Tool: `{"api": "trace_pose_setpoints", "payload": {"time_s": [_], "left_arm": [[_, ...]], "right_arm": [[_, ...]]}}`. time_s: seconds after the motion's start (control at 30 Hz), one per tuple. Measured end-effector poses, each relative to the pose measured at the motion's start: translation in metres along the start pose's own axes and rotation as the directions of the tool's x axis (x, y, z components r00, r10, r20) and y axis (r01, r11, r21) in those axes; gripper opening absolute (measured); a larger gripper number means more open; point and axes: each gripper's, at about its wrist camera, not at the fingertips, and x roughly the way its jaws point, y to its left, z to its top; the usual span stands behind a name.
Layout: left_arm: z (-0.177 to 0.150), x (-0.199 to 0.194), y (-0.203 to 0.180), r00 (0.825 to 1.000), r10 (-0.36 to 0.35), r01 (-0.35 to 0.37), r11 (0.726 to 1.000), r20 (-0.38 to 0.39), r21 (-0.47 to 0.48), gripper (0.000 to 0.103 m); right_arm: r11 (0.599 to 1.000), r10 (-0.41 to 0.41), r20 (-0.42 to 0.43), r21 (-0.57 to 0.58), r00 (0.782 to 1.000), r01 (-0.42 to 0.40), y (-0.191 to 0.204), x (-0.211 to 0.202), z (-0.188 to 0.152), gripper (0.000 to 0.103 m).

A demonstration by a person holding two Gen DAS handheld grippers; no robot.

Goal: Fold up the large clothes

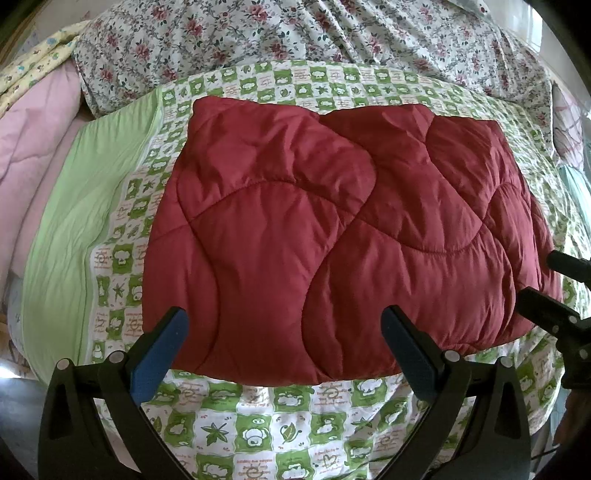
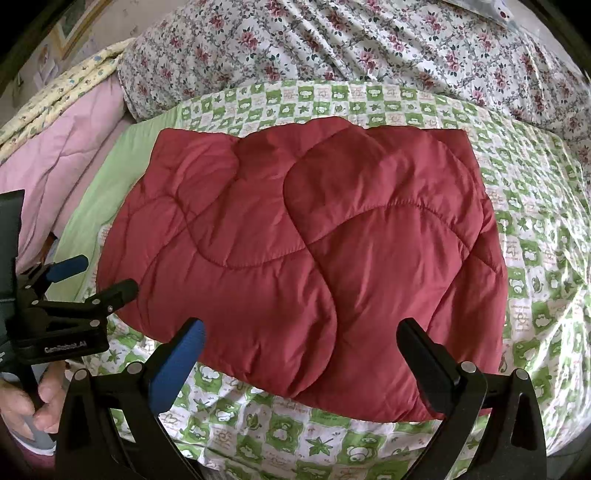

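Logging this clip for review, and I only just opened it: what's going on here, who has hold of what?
A person holds a gripper in each hand over a bed. The red quilted garment lies folded into a rough rectangle on the green checked sheet. The left gripper and right gripper are both open near its front edge, gripping nothing. A floral quilt and pink bedding sit behind and to the left.

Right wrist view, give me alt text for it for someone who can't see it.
A folded dark red quilted garment lies flat on a green-and-white checked sheet on a bed, with floral bedding behind it. The right tool hangs open over its near edge, gripping nothing; the left tool, held by a hand, is open at the garment's left edge.
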Motion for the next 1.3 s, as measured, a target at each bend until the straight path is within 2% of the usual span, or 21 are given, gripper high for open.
{"api": "trace_pose_setpoints", "payload": {"time_s": [1.3], "left_arm": [[0.0007, 0.0000, 0.0005, 1.000, -0.002, 0.002, 1.000, 0.009, 0.005, 0.103]], "right_arm": [[1.000, 0.007, 0.013, -0.012, 1.000, -0.006, 0.0000, -0.0039, 0.0051, 0.103]]}}
